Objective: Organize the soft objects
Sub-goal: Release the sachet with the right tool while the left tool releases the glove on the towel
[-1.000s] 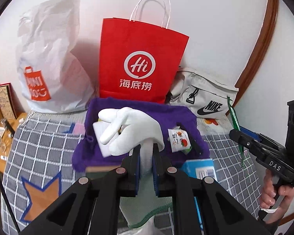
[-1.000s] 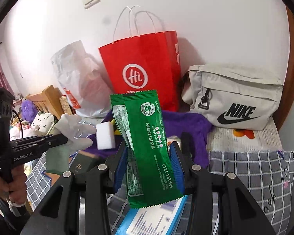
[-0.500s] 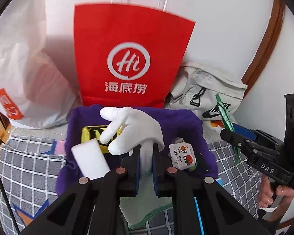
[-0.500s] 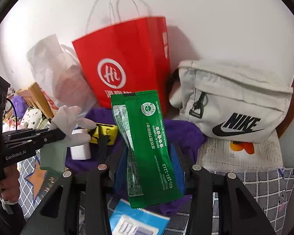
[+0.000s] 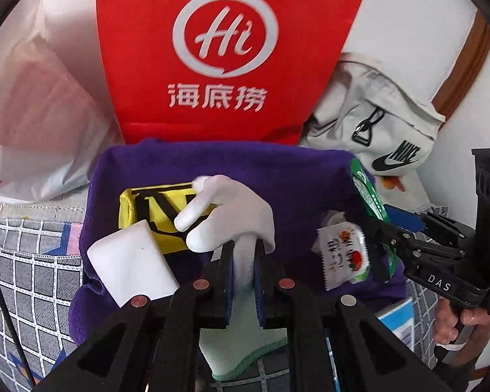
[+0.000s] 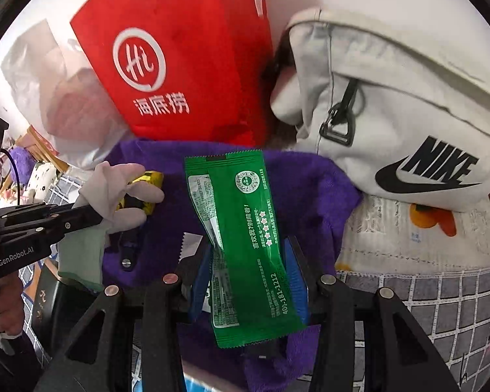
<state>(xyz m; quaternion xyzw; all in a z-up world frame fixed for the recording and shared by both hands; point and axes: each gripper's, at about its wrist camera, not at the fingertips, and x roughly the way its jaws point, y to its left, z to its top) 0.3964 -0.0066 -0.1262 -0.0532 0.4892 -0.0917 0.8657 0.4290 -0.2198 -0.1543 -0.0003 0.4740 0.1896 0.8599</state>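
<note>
The left gripper (image 5: pixel 244 261) clamps a white knit glove (image 5: pixel 235 209) at the palm; its limp fingers droop over a purple fleece bin (image 5: pixel 212 166). The right gripper (image 6: pixel 250 272) pinches a glossy green foil packet (image 6: pixel 241 228) by its side edges, upright above the same bin. Inside the bin lie a yellow pouch (image 5: pixel 147 209), a white foam block (image 5: pixel 130 261) and a small white sachet (image 5: pixel 341 256). A stiff red paper bag (image 5: pixel 225 49) and a beige canvas bag (image 6: pixel 392 98) crowd the bin's far rim.
</note>
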